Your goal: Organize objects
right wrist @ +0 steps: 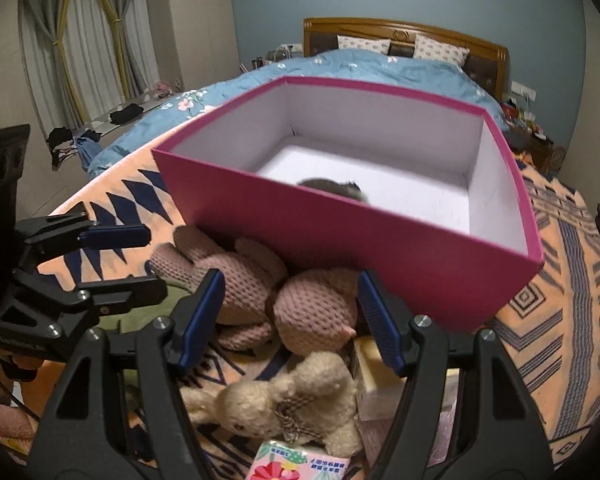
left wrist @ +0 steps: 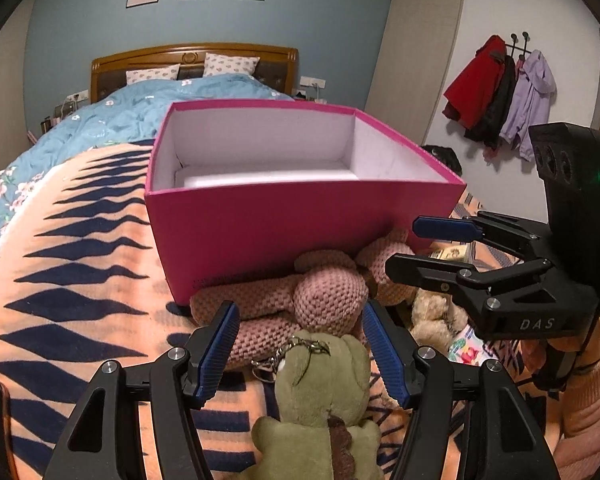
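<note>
A pink open box (left wrist: 268, 232) with a white inside stands on the bed, also seen in the right wrist view (right wrist: 380, 248). A pink knitted plush (left wrist: 328, 296) lies against its near wall. My left gripper (left wrist: 300, 308) is open just above this plush. A green plush with a keychain (left wrist: 324, 392) lies between the finger bases, and the pads do not touch it. My right gripper (right wrist: 290, 276) is open over the knitted plush (right wrist: 316, 312). A beige bunny plush (right wrist: 284, 404) lies below it. Something grey and furry (right wrist: 336, 188) sits inside the box.
An orange blanket with dark blue shapes (left wrist: 80, 280) covers the bed's near end, and a blue floral quilt (left wrist: 120, 116) lies behind the box. A flowered tissue pack (right wrist: 300, 464) and a small beige box (right wrist: 374, 364) lie near the bunny. Coats (left wrist: 500, 96) hang on the right wall.
</note>
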Action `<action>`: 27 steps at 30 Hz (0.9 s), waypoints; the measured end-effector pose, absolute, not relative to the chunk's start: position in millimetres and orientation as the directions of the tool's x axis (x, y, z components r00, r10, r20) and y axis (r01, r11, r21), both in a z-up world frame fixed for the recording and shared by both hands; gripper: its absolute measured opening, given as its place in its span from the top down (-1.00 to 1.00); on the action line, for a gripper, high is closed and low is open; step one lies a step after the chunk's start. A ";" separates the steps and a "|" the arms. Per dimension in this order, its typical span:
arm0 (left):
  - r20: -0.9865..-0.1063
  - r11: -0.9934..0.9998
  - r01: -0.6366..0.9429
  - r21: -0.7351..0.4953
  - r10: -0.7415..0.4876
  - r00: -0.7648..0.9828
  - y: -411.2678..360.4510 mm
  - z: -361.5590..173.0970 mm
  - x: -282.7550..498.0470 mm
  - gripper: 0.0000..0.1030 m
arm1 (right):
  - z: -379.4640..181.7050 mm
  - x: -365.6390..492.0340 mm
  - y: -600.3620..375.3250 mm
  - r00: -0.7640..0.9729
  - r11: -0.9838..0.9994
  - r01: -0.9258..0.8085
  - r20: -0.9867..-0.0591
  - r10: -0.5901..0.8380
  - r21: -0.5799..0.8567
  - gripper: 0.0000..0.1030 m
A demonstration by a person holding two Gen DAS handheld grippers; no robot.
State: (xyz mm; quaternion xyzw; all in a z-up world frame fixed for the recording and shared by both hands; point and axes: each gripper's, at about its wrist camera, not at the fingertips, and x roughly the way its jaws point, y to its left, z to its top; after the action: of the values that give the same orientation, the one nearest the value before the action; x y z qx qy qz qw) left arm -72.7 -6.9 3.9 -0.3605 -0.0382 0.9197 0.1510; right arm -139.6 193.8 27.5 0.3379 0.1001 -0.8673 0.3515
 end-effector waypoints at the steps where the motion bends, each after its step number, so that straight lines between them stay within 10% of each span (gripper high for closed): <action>1: -0.658 -0.952 -0.250 -0.178 0.304 -0.689 -5.7 2.0 -73.8 -0.27 | 25.5 -140.9 194.1 -0.525 -0.737 0.673 -0.661 -0.537 0.065 -0.36; 19: -0.705 -0.946 -0.270 -0.177 0.314 -0.637 7.3 -10.6 -85.3 -0.28 | -4.6 -162.9 195.1 -0.478 -0.762 0.635 -0.713 -0.513 0.123 -0.36; 27: -0.718 -0.943 -0.268 -0.198 0.326 -0.616 6.9 -16.3 -84.7 -0.28 | -1.7 -158.3 197.7 -0.470 -0.747 0.650 -0.697 -0.542 0.142 -0.04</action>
State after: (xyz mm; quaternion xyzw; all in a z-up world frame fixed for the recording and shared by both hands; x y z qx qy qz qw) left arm -84.7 6.9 -16.3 -0.4060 -0.0355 0.8981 0.1653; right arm -158.3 197.7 -1.7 0.3785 0.0715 -0.8545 0.3486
